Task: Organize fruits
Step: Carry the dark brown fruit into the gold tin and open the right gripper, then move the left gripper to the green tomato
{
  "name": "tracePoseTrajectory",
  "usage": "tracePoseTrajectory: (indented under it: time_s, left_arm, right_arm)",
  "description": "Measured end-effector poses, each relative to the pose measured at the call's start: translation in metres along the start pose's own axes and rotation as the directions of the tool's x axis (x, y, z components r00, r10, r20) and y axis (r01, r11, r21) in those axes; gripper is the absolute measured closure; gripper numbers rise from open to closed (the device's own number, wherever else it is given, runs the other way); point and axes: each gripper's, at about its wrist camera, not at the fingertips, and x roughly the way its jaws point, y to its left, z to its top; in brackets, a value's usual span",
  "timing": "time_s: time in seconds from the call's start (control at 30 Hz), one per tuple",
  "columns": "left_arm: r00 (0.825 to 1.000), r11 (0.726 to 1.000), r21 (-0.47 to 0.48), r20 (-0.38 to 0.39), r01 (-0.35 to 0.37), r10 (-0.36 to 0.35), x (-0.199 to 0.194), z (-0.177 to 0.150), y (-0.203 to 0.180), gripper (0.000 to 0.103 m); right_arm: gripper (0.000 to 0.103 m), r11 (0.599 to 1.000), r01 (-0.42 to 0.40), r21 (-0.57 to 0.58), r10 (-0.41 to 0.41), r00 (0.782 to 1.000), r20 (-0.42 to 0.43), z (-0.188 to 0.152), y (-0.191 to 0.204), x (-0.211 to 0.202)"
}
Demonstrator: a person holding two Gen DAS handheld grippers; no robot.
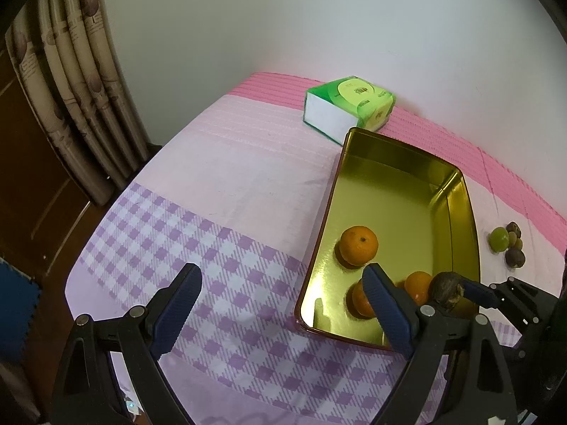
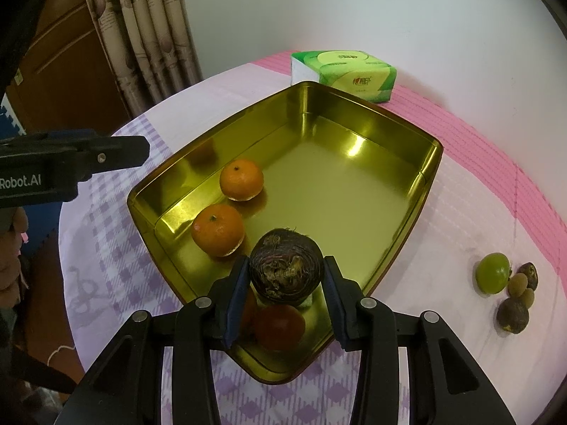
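Dark ridged fruit [image 2: 286,269] above gold tin [image 2: 354,113]; two oranges [image 2: 241,179] inside.

L wrist cam views tin [image 1: 389,205] from left; R cam close above; both share it.

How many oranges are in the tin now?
2 clear: one mid-tin by the left wall, one nearer. A reddish fruit under the right tongs may be another.

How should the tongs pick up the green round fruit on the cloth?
Grip the green fruit across its round middle, coming from above. Small brown fruits crowd its right side, so one finger probably goes on the near side, one on the far. The right tongs hold a dark fruit; the left tongs are open.
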Motion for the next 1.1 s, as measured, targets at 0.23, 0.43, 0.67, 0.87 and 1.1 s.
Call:
tracePoseTrajectory:
  time_s: [0.23,0.43,0.67,0.87,1.1]
  left_arm:
    - [1.0,1.0,0.013,-0.006,-0.004,0.004,0.002,-0.001,-0.003,0.013]
    - [1.0,1.0,0.021,-0.005,-0.007,0.008,0.001,-0.001,-0.005,0.013]
    - [1.0,0.999,0.037,0.008,-0.012,0.012,0.0,-0.002,-0.008,0.013]
    - [1.0,0.998,0.052,0.019,-0.02,0.019,-0.002,-0.001,-0.011,0.013]
    - [0.999,0.995,0.097,0.037,-0.02,0.017,-0.002,-0.005,-0.022,0.013]
  right_arm:
    - [0.057,0.999,-0.014,0.037,0.013,0.999,0.034,0.0,-0.007,-0.011]
    - [0.055,0.996,-0.009,0.085,0.002,0.997,0.083,-0.001,-0.021,-0.03]
    - [0.051,0.983,0.064,0.174,-0.085,0.99,0.116,-0.02,-0.061,-0.052]
    - [0.051,0.945,0.18,0.272,-0.208,0.975,0.076,-0.056,-0.119,-0.065]
    - [0.051,0.88,0.3,0.368,-0.32,0.947,-0.006,-0.105,-0.19,-0.068]
